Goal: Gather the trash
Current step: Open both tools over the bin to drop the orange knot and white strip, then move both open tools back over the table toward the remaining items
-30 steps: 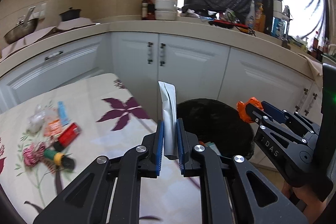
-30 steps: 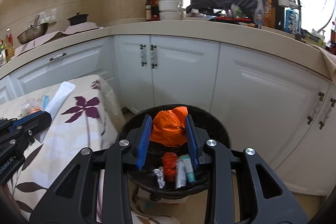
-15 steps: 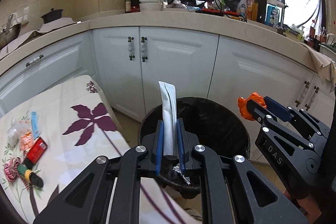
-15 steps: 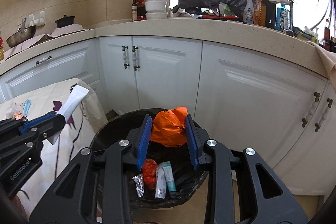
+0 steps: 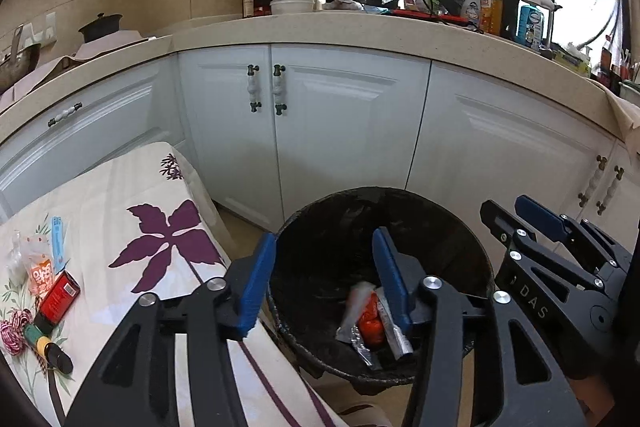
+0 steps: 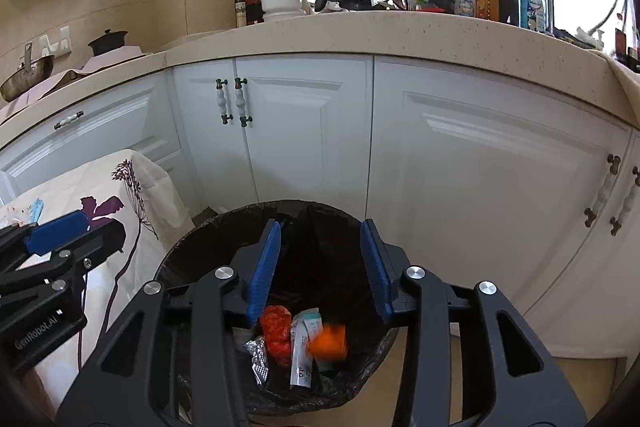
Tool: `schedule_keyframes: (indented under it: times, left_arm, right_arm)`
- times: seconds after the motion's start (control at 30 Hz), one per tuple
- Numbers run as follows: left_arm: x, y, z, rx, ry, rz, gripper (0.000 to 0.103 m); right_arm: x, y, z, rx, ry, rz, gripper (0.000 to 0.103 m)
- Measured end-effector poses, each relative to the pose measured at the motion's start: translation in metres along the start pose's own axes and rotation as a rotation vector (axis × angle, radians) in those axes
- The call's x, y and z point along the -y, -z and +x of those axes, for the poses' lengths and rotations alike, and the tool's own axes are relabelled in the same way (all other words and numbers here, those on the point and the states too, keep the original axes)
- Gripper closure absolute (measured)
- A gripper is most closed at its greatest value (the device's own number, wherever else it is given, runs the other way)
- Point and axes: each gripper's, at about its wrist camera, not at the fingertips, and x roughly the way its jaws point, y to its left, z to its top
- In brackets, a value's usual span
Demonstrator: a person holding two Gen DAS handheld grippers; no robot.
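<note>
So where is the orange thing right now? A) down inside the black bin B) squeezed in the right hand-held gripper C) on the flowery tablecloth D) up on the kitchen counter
A: the orange wrapper shows blurred down inside the black bin, below the right hand-held gripper, whose jaws have just been opening and have nothing between them.

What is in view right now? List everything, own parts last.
trash bin: one, black liner, on the floor by the cabinets.
trash in bin: several pieces, red, silver, white, plus a blurred orange wad.
table: one, floral cloth, left of the bin.
leftover items: a handful, mixed colours, on the table's left edge.
cabinets: white, under a beige counter.
left hand-held gripper: open, nothing between its pads, just been opening.
right hand-held gripper: open, nothing between its pads, just been opening.
</note>
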Motion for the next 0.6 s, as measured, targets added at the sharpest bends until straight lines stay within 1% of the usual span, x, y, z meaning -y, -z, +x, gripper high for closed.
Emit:
schedule_keyframes:
  times: [0.27, 0.6]
  left_arm:
    - [-0.01, 0.0, -0.006, 0.006, -0.008, -0.025, 0.044]
    - [-0.03, 0.004, -0.025, 0.02, -0.038, -0.056, 0.044]
  right_arm:
    - [-0.004, 0.0, -0.004, 0.001, 0.0, -0.006, 0.063]
    - [-0.023, 0.0, -0.017, -0.001, -0.026, -0.009, 0.062]
